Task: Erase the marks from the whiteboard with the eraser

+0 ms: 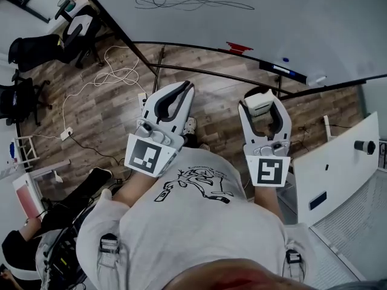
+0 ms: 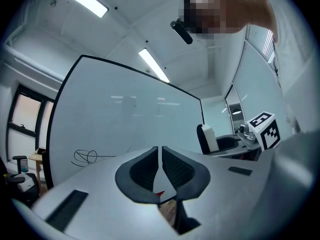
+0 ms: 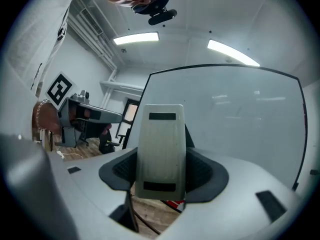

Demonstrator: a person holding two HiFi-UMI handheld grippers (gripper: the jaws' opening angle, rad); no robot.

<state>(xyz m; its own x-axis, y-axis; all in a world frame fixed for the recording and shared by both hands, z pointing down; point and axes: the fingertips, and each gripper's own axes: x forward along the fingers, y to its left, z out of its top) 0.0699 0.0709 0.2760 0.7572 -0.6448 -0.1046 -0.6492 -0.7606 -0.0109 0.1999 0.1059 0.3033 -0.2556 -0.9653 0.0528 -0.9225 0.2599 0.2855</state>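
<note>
While you hold the eraser [image 3: 160, 151] upright in the right claw [image 1: 261, 101], both pads press on its sides, and its pale face with two dark strips is turned toward that claw's camera. The eraser sits short of the whiteboard [image 1: 254, 17]; wooden floor [image 1: 115, 107] shows between it and the board's lower edge. The marks [image 1: 181, 3], a thin looping scribble, lie on the board up and to the left of the eraser in the head view, well apart from it. Your left claw [image 2: 160, 156] is clenched with nothing between its pads, and it points at the board alongside the right one. A small red item [image 1: 239, 47] rests at the board's lower edge, roughly between the two claws. A white cable [image 1: 100, 80] trails across the floor at the left, near black office chairs [image 1: 36, 50].
</note>
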